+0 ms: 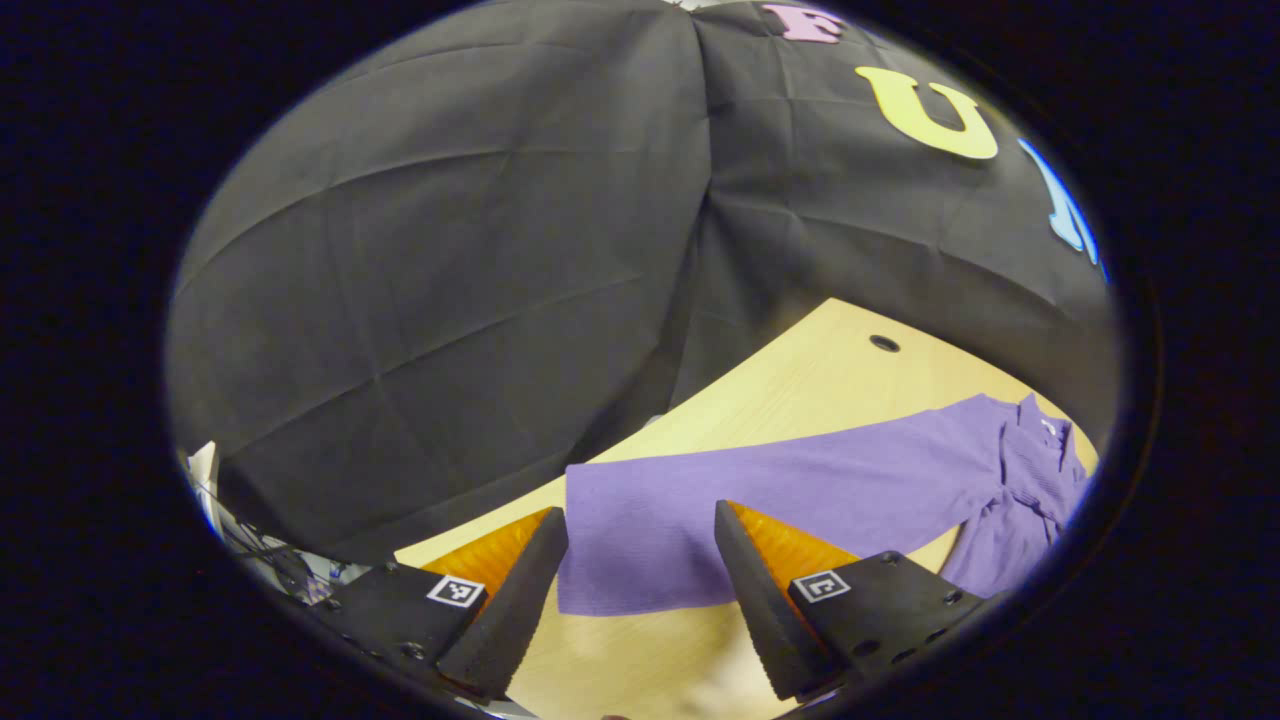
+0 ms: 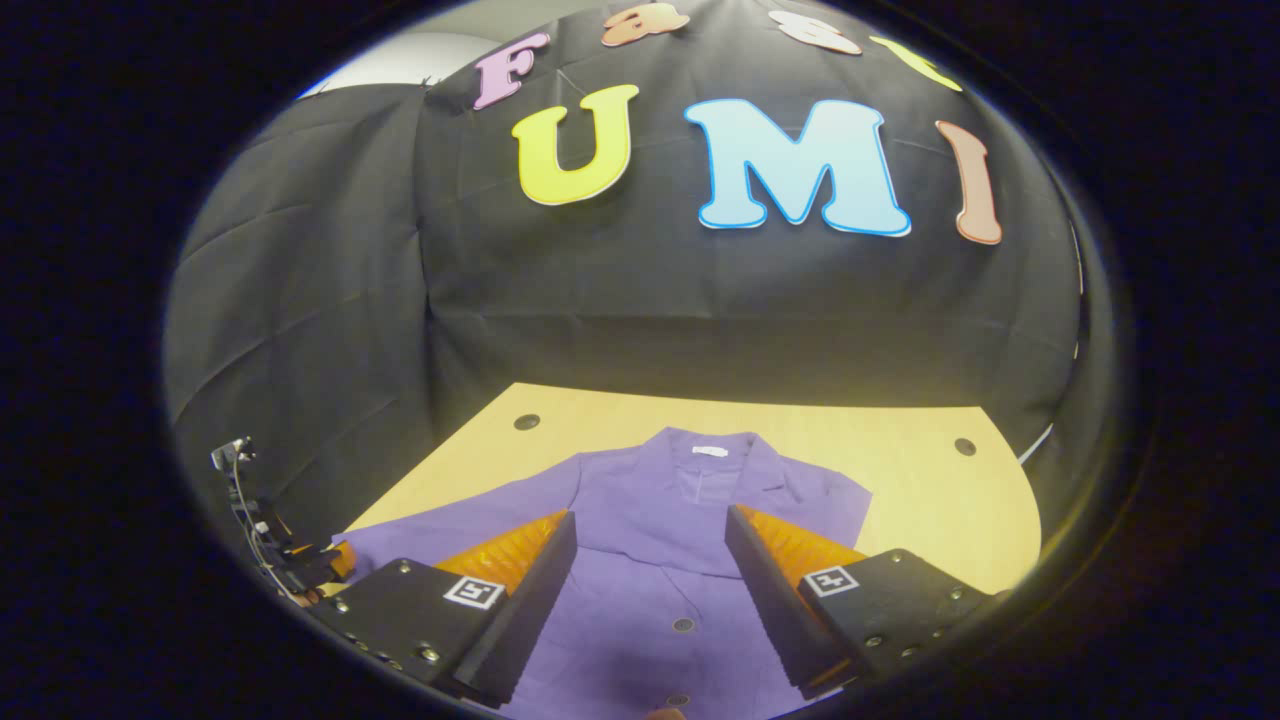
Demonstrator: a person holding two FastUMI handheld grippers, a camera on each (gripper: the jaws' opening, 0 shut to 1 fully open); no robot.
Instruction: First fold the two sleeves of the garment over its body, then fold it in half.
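Left fingers: the left gripper (image 1: 640, 590) has its jaws spread wide with nothing between them, held above the cuff end of the garment's sleeve (image 1: 700, 500).
Right fingers: the right gripper (image 2: 650, 590) is spread apart too, pinching nothing, above the garment's buttoned front.
Garment: the purple garment (image 2: 650, 520) lies flat on the table (image 2: 920, 480), collar (image 2: 712, 462) toward the booth wall.
Sleeve: stretched straight out from the garment's body, unfolded.
Table: pale wood with small round holes (image 2: 527, 422) beyond the garment's collar.

Purple shirt (image 2: 660, 520) running off lower edge in right gripper view; right gripper's fingers (image 2: 530, 590) covering its sides.
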